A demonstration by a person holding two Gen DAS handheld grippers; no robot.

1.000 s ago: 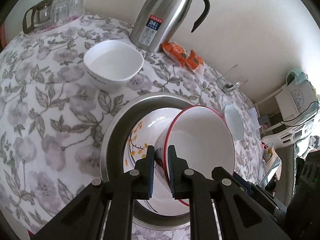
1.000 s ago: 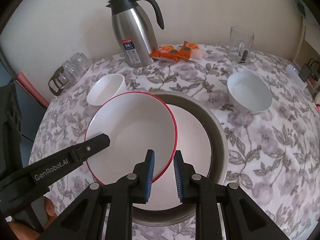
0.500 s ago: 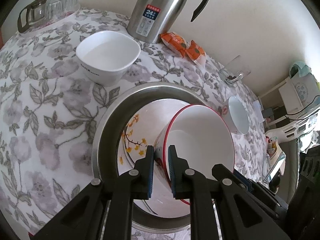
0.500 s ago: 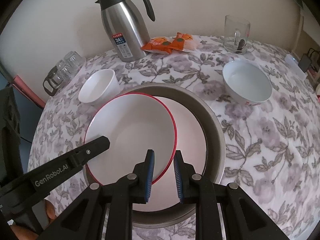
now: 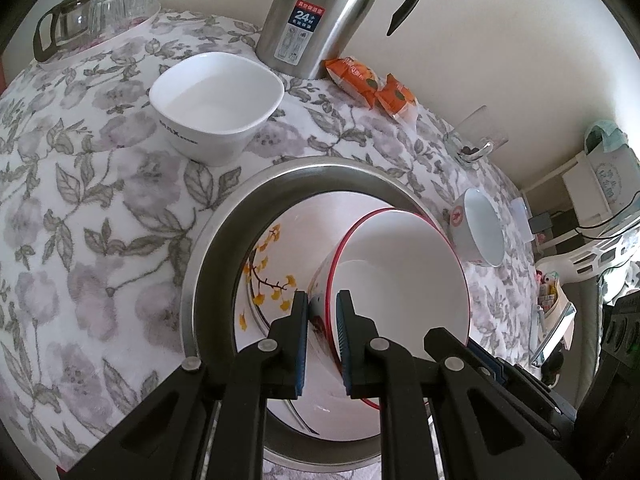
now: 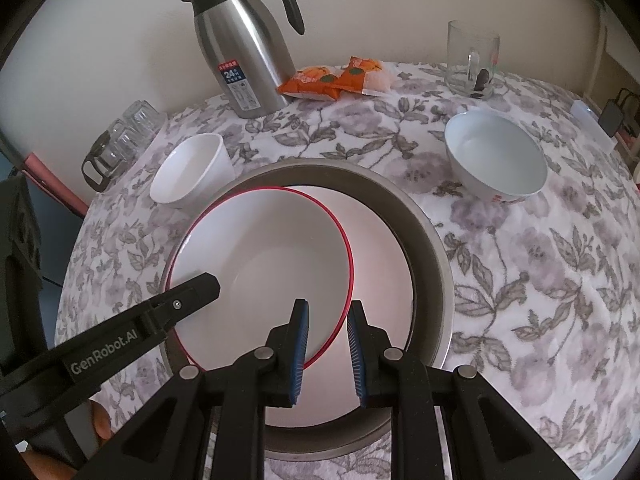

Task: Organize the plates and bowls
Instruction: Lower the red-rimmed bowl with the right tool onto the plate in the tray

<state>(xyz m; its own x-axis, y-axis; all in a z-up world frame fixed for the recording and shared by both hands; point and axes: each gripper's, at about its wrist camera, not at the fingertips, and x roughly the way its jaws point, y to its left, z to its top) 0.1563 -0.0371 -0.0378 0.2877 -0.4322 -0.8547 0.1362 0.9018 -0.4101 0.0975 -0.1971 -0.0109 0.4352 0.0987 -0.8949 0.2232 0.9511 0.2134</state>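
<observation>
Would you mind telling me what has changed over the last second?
Little: the red-rimmed bowl has sunk slightly toward the plate in the steel basin. Both the left claw and the right claw still pinch its rim. The other bowls and the jug stayed put.

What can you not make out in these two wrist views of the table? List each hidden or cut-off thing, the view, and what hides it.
- Left wrist view: the thermos top is cut off by the frame edge.
- Left wrist view: most of the flowered plate is covered by the red-rimmed bowl and the left gripper.
- Right wrist view: whether the right gripper actually pinches the bowl's rim; one finger overlaps it.
- Both views: the label print is too small.
</observation>
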